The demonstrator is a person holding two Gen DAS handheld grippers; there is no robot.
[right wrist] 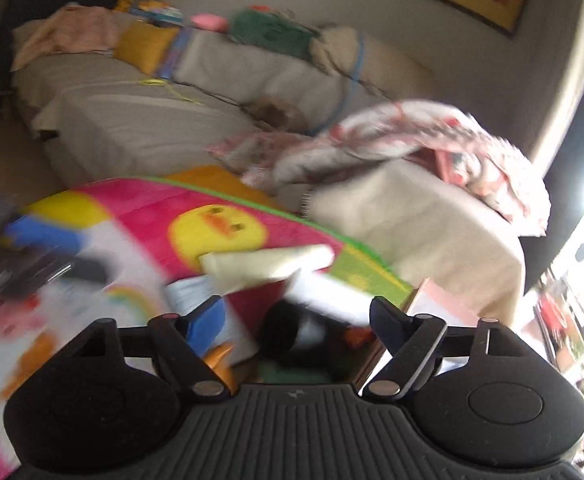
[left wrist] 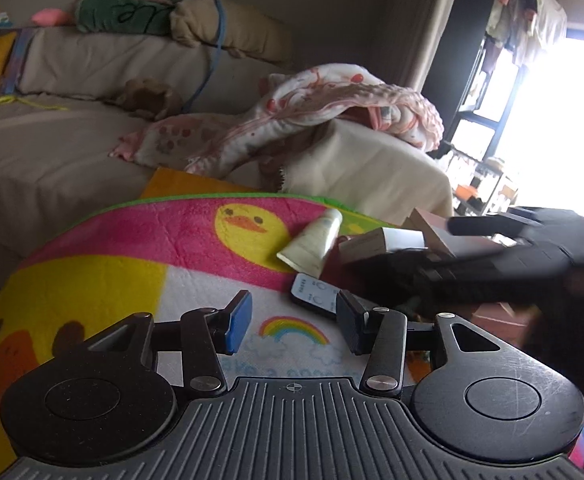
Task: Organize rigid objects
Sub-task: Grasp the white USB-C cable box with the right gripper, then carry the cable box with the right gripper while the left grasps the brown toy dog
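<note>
Fleece, bright pink and yellow with ducks, covers the mat where everything lies; a sofa stands beyond at the far side. Boxes sit at the right, stiff and light by the look of them, best taken across their flat sides. Just left of them lies a cream tube, soft-walled (it may squash), so I would grip near its cap. A small remote rests nearest, thin and flat, touching nothing I can make out. Left gripper hangs over the mat with jaws apart, holding nothing. Right gripper is likewise spread wide above the blurred clutter.
</note>
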